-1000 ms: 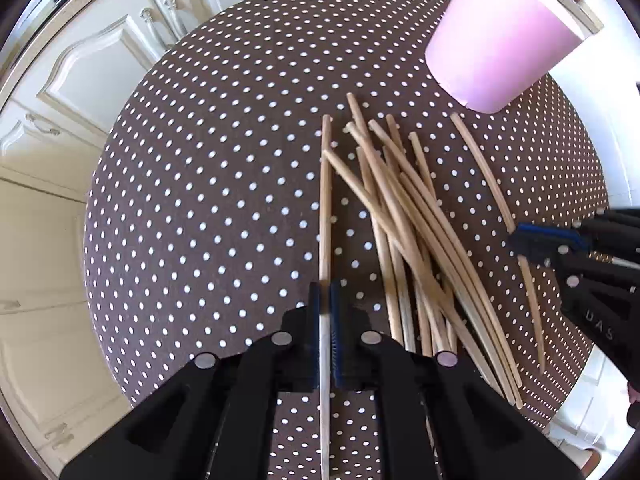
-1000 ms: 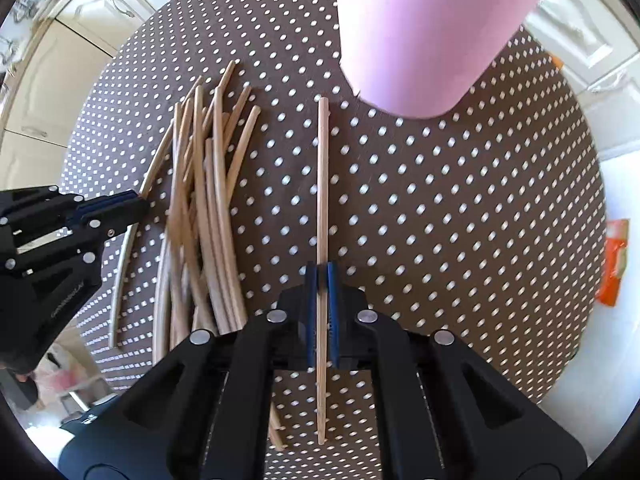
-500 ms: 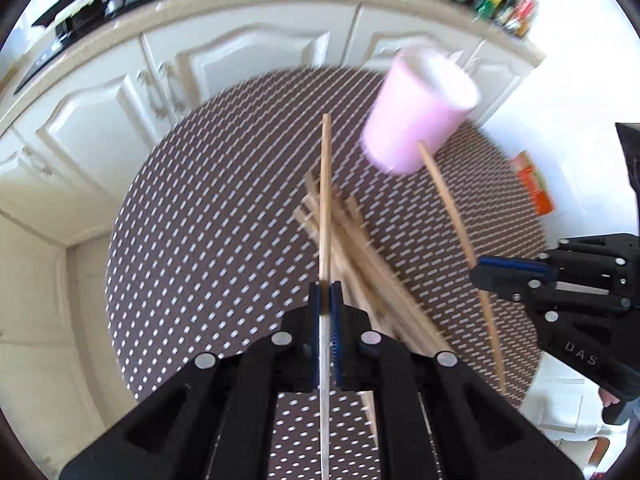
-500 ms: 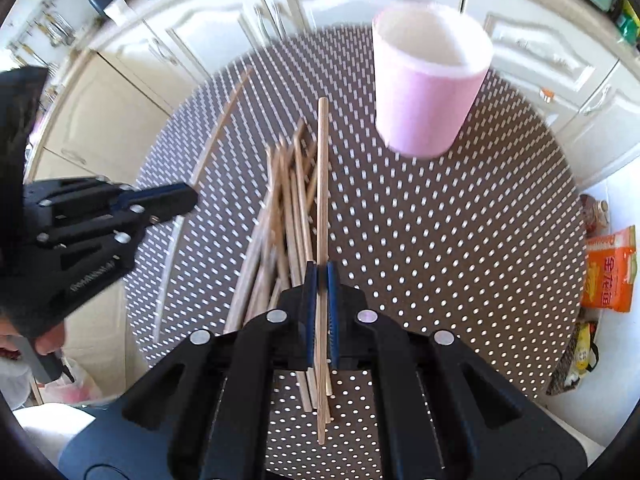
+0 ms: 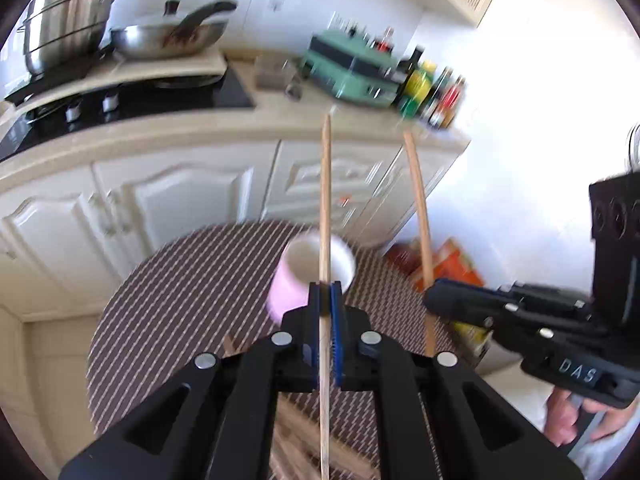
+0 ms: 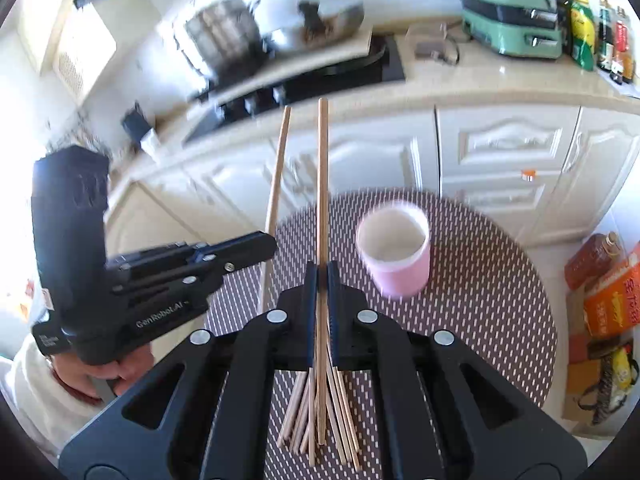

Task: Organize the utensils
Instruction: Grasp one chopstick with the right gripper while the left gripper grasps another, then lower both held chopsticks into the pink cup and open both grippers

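Note:
My left gripper (image 5: 325, 292) is shut on one wooden chopstick (image 5: 325, 200), held high above the round dotted table (image 5: 192, 272). My right gripper (image 6: 321, 272) is shut on another chopstick (image 6: 322, 184), also raised. Each gripper appears in the other's view: the right one (image 5: 436, 300) with its chopstick (image 5: 418, 208), the left one (image 6: 268, 246) with its chopstick (image 6: 276, 188). The pink cup (image 6: 394, 254) stands upright and open on the table, ahead and below; in the left wrist view the cup (image 5: 304, 276) sits just behind my fingertips. A pile of several chopsticks (image 6: 320, 416) lies on the table below.
White kitchen cabinets (image 5: 168, 196) and a counter with a stove (image 5: 120, 100), pots (image 5: 64, 12), a green appliance (image 6: 512, 20) and bottles (image 5: 432, 92) stand behind the table. Orange boxes (image 6: 612, 296) sit on the floor to the right. A person's hand (image 6: 100, 372) holds the left gripper.
Both grippers have risen from the table, each lifting its chopstick, and tilted up so the counter and stove came into view. The cup and the pile now lie far below.

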Tool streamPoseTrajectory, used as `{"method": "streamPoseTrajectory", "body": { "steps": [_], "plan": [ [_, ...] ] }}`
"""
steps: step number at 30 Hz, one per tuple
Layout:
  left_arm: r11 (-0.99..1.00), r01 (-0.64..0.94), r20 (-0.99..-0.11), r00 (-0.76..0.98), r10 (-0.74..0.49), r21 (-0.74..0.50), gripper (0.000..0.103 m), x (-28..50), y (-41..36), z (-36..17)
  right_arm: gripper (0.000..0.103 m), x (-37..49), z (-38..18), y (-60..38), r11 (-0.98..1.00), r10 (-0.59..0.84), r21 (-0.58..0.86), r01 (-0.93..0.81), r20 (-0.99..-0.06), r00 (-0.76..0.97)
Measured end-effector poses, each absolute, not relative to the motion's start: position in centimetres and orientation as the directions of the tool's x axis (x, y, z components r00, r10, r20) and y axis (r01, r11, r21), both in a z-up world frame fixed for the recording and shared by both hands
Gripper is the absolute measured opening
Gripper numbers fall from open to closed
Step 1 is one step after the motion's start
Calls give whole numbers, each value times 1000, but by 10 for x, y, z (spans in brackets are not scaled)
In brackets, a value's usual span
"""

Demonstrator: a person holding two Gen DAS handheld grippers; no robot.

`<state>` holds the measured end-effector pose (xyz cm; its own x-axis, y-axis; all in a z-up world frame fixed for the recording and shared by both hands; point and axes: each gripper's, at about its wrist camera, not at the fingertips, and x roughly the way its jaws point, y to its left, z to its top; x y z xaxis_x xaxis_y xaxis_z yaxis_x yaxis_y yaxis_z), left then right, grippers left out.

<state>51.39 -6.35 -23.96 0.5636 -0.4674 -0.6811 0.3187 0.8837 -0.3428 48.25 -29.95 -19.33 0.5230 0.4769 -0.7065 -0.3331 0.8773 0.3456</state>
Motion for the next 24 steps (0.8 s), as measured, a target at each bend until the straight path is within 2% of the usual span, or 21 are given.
{"method": "streamPoseTrajectory", "body": {
  "steps": [4,10,15,24],
  "plan": [
    [869,338,-619,610,-495,-362,5,540,-78,-217,5,503,-170,-300,883,469,352,-311,-647,601],
    [864,337,-562,659,-500,-374,5,579,-94,-208,6,542,-165,-313,891,445,363,-271,-587,676],
    [879,315,-539,698,-471,-359,5,603,-103,-214,6,573,-177,-315,899,420,359,-251,-546,725],
    [913,262,-548,735,-399,-314,5,633,-110,-242,6,604,-213,-307,920,373,320,-224,-548,748]
  ]
}}
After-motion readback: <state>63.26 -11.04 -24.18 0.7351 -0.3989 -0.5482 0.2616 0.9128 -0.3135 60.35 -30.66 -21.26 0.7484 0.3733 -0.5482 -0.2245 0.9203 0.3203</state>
